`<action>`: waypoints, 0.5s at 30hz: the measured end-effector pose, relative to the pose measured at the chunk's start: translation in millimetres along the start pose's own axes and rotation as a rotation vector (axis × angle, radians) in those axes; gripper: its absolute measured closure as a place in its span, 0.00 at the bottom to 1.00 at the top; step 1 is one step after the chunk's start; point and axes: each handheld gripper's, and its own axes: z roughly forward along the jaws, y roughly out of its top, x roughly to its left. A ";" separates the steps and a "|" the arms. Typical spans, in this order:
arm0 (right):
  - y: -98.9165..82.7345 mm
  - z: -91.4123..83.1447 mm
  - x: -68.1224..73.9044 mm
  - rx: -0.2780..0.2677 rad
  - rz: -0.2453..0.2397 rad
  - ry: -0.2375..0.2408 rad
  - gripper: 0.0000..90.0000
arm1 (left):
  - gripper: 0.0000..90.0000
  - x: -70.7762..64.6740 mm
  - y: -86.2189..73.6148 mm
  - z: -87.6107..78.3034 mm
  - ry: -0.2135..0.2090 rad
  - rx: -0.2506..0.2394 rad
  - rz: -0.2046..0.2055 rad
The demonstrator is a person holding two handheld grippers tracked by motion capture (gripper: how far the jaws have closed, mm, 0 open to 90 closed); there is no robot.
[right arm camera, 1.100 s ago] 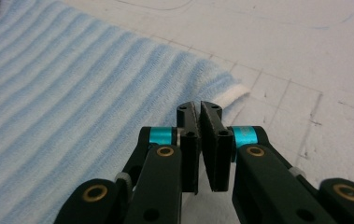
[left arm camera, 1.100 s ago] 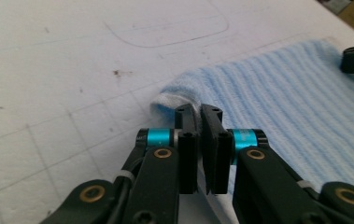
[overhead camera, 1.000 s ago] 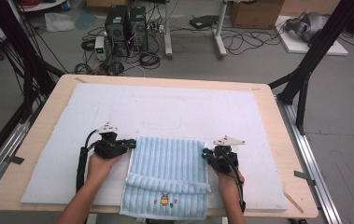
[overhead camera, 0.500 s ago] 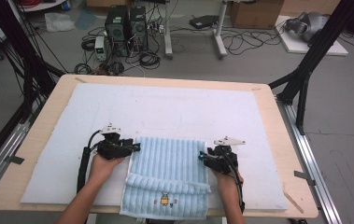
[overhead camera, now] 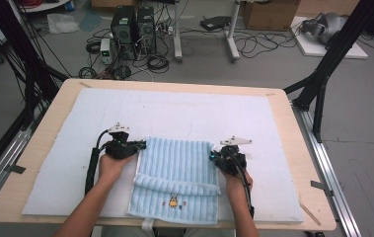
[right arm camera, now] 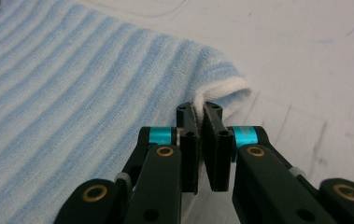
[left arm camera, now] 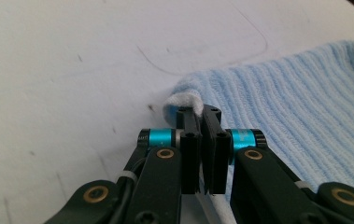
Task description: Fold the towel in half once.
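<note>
I am at the gripping step of folding the towel (overhead camera: 174, 180): it lies flat on the pale blue mat (overhead camera: 76, 128), close to my edge of the table (overhead camera: 293, 123), with its near part already doubled over so that a small printed figure faces up. My left gripper (overhead camera: 142, 145) is clenched on the towel's far left corner, and in the left gripper view the jaws have just been closing and now pinch the white-edged corner (left arm camera: 184, 100) between them. My right gripper (overhead camera: 213, 157) is clamped on the far right corner in the same way (its own view shows the hem (right arm camera: 221, 93) bunched up between the pads, which have likewise just been closing). I hold 2 corners, so I judge the next move is to lift both together, keeping them level with each other, and carry them over the towel toward me so the far edge lands square on the near fold. If 1 side leads, the fold will skew. Both my forearms come in from the near side of the towel, 1 on each flank, hands low on the mat, and each gripper is turned inward so that its jaws point at the towel's edge, nearly level with the surface.
</note>
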 end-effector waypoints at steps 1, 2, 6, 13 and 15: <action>2.6 2.2 -1.3 0.000 0.011 0.001 0.95 | 0.96 3.7 3.6 3.9 -0.001 0.004 0.007; 7.0 6.0 -3.8 0.000 0.015 -0.004 0.95 | 0.96 5.3 5.3 5.7 -0.006 -0.010 0.013; 17.0 16.7 -10.5 -0.005 0.004 -0.033 0.95 | 0.96 12.7 15.8 13.0 -0.008 -0.045 0.052; 35.1 34.1 -21.7 -0.032 0.003 -0.056 0.95 | 0.96 26.8 28.2 24.2 -0.004 -0.097 0.110; 38.9 40.2 -23.4 -0.033 -0.008 -0.073 0.95 | 0.96 27.5 29.4 26.7 0.002 -0.121 0.125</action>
